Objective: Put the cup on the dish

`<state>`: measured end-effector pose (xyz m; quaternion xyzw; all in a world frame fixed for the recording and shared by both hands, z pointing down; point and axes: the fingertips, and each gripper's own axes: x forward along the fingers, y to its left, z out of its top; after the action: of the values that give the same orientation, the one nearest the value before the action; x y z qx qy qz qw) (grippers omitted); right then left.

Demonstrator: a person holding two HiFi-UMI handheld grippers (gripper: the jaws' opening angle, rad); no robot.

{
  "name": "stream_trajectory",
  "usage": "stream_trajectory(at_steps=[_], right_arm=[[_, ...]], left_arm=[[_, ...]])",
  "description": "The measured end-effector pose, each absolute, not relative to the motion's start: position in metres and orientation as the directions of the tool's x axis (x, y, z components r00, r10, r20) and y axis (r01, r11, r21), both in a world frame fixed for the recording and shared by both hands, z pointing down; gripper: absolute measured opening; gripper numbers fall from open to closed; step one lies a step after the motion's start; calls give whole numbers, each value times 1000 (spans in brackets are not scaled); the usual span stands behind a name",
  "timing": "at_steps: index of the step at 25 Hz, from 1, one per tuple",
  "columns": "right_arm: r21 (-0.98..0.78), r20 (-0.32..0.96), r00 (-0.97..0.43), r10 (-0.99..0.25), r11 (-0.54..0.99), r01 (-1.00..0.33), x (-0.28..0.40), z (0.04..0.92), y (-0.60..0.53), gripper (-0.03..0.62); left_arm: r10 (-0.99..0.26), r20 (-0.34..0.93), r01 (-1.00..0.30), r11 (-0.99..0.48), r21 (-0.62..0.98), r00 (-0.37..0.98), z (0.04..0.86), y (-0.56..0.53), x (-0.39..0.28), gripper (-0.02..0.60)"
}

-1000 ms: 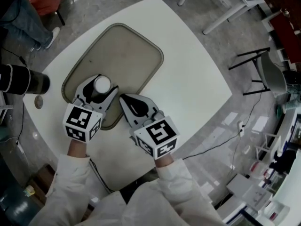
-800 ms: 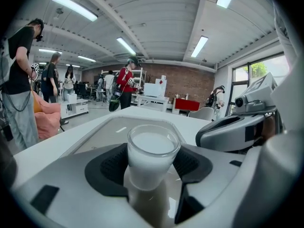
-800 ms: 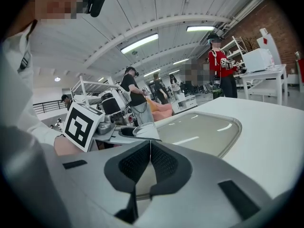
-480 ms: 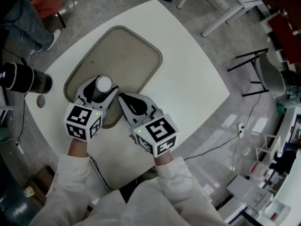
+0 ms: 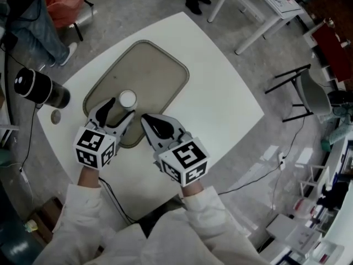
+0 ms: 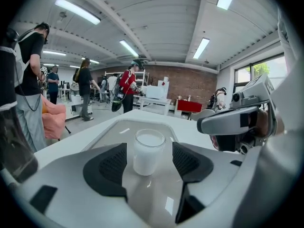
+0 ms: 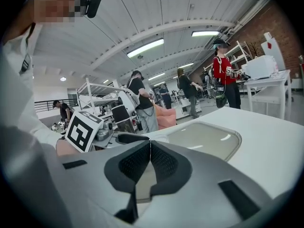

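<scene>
Left gripper [image 5: 117,112]: your fingers [image 6: 105,167] stood apart, one on each side of the cup [image 6: 148,151], neither touching it.
Cup: it stood upright on the dish [image 5: 149,65], close to the dish's near edge, so the placing looked done.
Right gripper [image 5: 151,124]: your fingers [image 7: 164,163] were pressed together on nothing, just beside the dish, above the surface [image 5: 220,93].
Risk: had you drawn the left gripper back crookedly, a finger might have clipped the cup and tipped it.

Whites, greys and tan showing across the bench [image 5: 220,93].
The cup [image 5: 127,99] is showing milky white, the dish [image 5: 149,70] dull tan, the bench white; the left gripper [image 5: 121,107] and right gripper [image 5: 146,118] are wearing pale grey shells, black dimpled jaws and cubes [image 5: 95,147] of black-and-white squares; the sleeves [image 5: 88,214] are showing white.
</scene>
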<state>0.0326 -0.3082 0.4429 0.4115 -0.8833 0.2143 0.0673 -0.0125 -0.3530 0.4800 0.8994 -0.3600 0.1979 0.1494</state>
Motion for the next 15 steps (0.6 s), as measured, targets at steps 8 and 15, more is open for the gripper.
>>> stream_trajectory(at_steps=[8,15], right_arm=[[-292,238,-671,-702,607,-739,19,403,-285,14],[-279,182,-694,-696,640,-716,11,368,-256,14]], left_arm=[[-618,427,-702,-710,56,660,441,-314,-22,282],[-641,342,-682,-731,0,687,391,-271,-18,281]])
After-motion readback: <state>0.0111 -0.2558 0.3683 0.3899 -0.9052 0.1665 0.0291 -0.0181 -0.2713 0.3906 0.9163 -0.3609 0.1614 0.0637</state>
